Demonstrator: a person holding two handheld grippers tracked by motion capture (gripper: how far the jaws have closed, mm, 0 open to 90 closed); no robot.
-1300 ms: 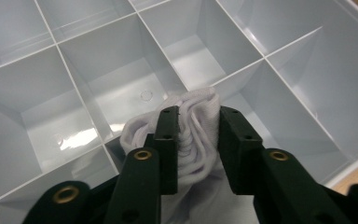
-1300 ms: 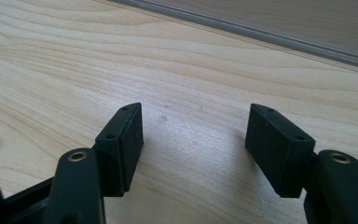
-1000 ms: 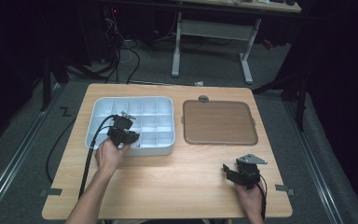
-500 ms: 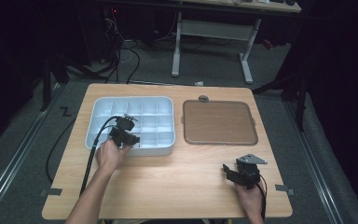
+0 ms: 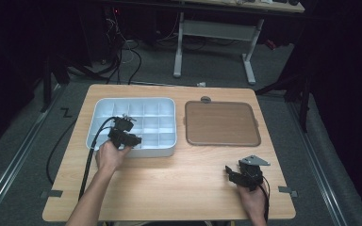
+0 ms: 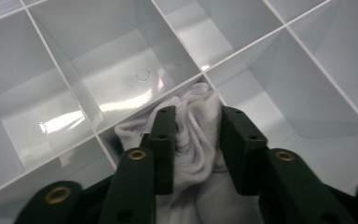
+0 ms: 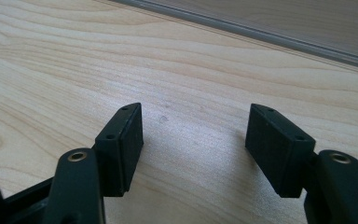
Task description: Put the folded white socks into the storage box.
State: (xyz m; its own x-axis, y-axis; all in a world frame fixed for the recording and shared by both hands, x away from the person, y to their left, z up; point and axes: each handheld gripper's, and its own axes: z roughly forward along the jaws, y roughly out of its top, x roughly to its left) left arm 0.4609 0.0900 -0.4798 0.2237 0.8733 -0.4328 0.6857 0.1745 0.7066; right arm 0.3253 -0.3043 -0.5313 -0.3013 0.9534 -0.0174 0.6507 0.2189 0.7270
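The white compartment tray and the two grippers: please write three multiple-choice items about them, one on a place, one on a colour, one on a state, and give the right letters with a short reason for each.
1. Where does the white cloth lie?
A. on the brown tray
B. in a compartment of the white compartment tray
C. on the bare table

2. What colour is the flat tray beside the compartment tray?
A. brown
B. blue
C. green

3. How do the jaws of the right gripper stand?
A. shut on a cloth
B. shut, empty
C. open, empty

Answers: 1 B, the left gripper view shows the cloth between the divider walls. 2 A, the high view shows it brown. 3 C, the right gripper view shows bare wood between the jaws.
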